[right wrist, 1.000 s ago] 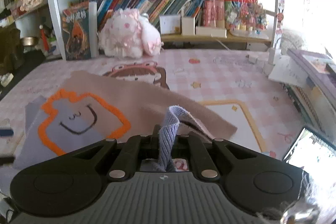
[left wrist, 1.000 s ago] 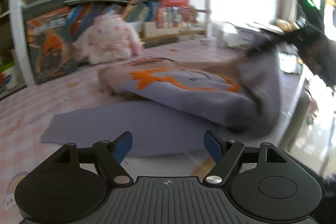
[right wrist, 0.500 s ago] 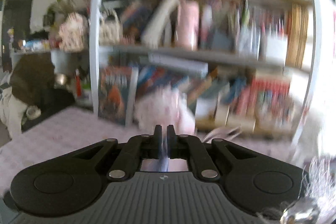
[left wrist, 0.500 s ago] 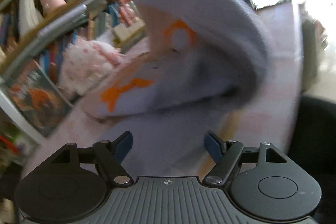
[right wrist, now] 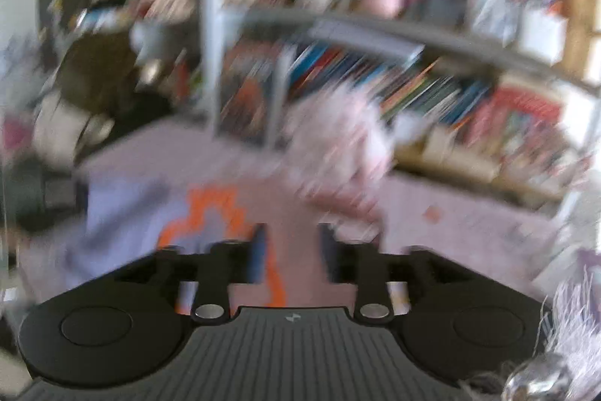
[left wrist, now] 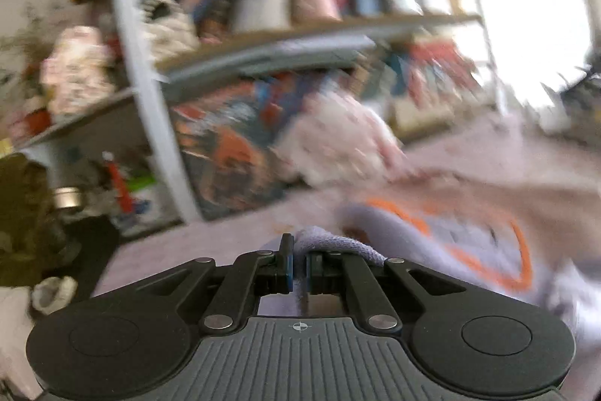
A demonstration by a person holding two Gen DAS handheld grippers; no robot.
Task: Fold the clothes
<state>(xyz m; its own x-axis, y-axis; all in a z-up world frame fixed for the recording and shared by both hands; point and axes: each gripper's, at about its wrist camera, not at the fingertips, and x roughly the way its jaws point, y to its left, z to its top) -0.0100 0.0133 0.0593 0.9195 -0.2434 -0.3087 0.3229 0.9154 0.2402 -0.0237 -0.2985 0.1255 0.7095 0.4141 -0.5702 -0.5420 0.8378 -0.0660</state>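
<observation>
A: Start at the left gripper (left wrist: 298, 267). How do its jaws stand?

B: Nearly together, and they have just been closing. A fold of the lavender knitted garment with the orange outline drawing (left wrist: 469, 250) is pinched between the blue-padded fingers (left wrist: 287, 265); the ribbed cloth bulges up over the right finger and runs off to the right.

A: And the right gripper (right wrist: 291, 250)?

B: Partway apart, its jaws having just been opening. Between the two dark fingers (right wrist: 257, 258) I see only cloth and table farther off, nothing pressed by the pads. The view is heavily smeared, so fine detail is lost.

A: Where does the garment lie?

B: On the pale pink patterned tabletop (left wrist: 210, 243). In the left wrist view it spreads from the gripper toward the right edge, with a beige-brown part (left wrist: 507, 198) behind the lavender panel. In the right wrist view the lavender panel and orange outline (right wrist: 210, 213) sit left of centre, just beyond the fingers.

A: What stands farther out?

B: A fluffy pink-and-white plush toy (left wrist: 338, 141) sits at the back of the table, just behind the garment. Behind it is a bookshelf with white uprights and wooden boards (left wrist: 150, 108), crowded with blurred books. At the lower right of the right wrist view, a pale fringe and a shiny metal bead (right wrist: 544, 374) hang close to the lens.
</observation>
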